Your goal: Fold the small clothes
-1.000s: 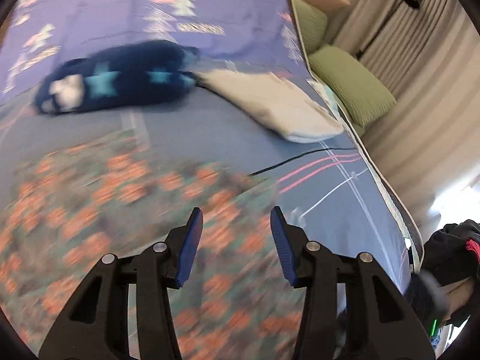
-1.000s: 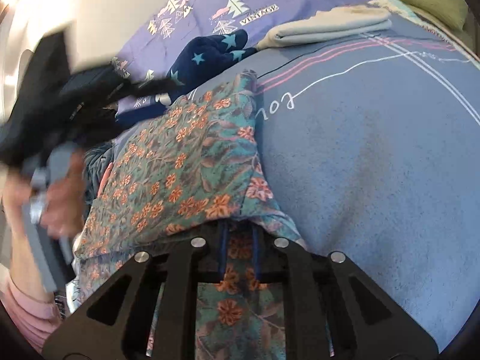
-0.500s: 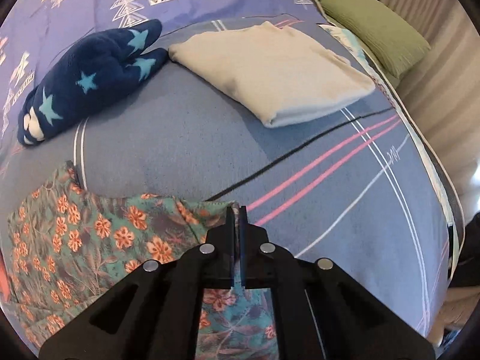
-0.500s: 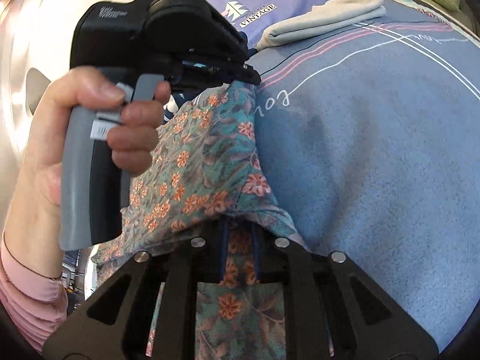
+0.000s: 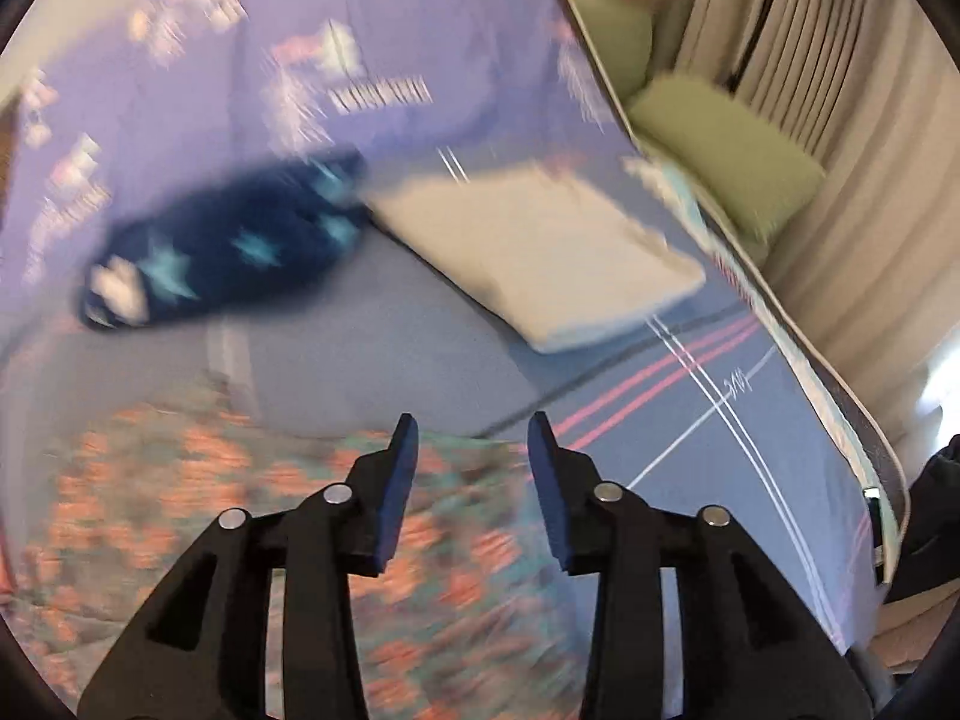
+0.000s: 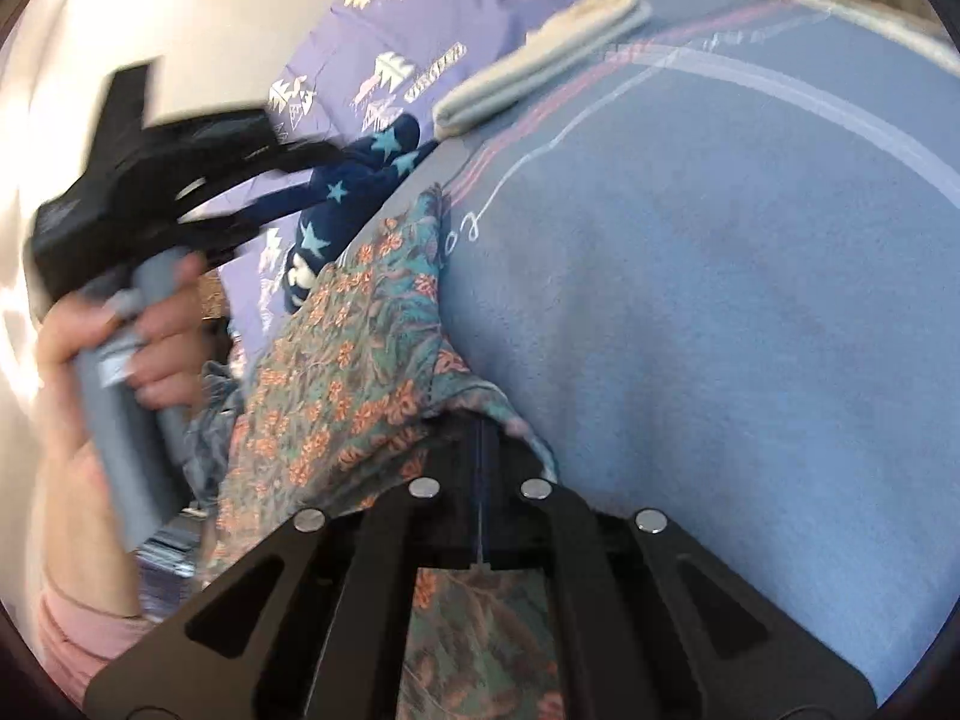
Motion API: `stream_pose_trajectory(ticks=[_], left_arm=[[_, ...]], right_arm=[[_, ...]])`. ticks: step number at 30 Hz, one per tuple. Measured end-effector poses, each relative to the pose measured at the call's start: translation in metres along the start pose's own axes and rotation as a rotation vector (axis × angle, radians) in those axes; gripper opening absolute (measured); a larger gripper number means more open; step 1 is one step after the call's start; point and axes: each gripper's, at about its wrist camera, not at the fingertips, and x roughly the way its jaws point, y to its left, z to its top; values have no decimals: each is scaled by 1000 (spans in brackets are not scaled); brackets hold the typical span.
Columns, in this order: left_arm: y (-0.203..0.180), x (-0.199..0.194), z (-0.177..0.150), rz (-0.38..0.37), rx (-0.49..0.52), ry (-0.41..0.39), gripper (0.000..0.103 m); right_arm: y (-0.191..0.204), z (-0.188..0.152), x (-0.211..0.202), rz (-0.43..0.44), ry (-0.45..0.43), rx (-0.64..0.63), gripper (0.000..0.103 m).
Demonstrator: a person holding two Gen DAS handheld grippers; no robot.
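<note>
A teal cloth with orange flowers (image 5: 252, 516) lies on the blue bedcover and also shows in the right wrist view (image 6: 354, 354). My left gripper (image 5: 471, 450) is open and empty, raised a little above the cloth's far edge; the view is blurred. It shows in the right wrist view (image 6: 180, 186), held in a hand at the left. My right gripper (image 6: 480, 420) is shut on the near corner of the flowered cloth, which drapes over its fingers.
A folded cream garment (image 5: 540, 252) and a dark blue star-patterned item (image 5: 222, 252) lie further back on the bed. Green cushions (image 5: 726, 144) and curtains stand at the right edge. Dark clothes (image 5: 930, 516) sit beyond the bed's right side.
My left gripper was shut at the cloth's far edge half a second ago; now it is open and has lifted away. My right gripper stays shut on the cloth.
</note>
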Motion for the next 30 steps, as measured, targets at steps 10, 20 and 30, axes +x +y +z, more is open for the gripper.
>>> stream_pose_trajectory(ticks=[10, 20, 30], left_arm=[[160, -105, -153, 366, -218, -107, 47], [337, -136, -227, 408, -865, -31, 47], [362, -97, -230, 119, -799, -116, 47]], right_arm=[[56, 2, -10, -11, -96, -286, 37], [55, 16, 32, -195, 105, -246, 0], [195, 17, 45, 10, 145, -558, 37]])
